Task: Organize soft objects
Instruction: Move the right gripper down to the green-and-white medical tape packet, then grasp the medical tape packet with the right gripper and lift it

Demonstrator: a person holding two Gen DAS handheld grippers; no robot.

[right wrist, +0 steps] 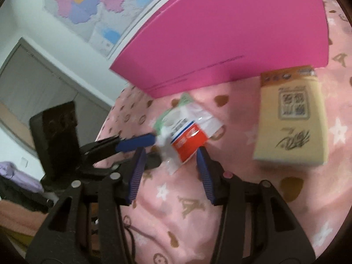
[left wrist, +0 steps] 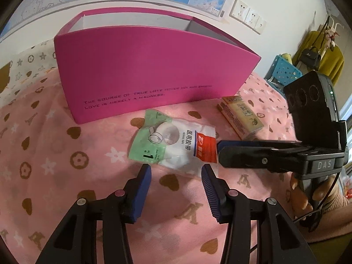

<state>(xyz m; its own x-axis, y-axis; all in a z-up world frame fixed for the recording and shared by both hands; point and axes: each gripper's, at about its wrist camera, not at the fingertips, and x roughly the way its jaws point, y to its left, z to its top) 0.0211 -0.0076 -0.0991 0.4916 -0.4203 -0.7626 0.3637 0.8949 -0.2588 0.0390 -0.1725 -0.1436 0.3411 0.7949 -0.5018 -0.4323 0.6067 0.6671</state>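
Note:
A soft packet of medical tape (left wrist: 169,140), green, white and red, lies on the pink blanket in front of a tall pink box (left wrist: 154,70). My left gripper (left wrist: 176,169) is open, its blue pads either side of the packet's near edge without pressing it. My right gripper (left wrist: 219,149) comes in from the right at the packet's red end. In the right wrist view the packet (right wrist: 187,132) has its red end between the spread fingers of my right gripper (right wrist: 170,154), which is open. My left gripper (right wrist: 154,149) reaches the packet's left edge there.
A tan tissue pack (left wrist: 239,116) (right wrist: 292,118) lies right of the packet, near the pink box (right wrist: 220,33). A hand (left wrist: 308,193) holds the right gripper. A blue basket (left wrist: 283,70) stands beyond the bed's right edge. A map hangs on the wall behind.

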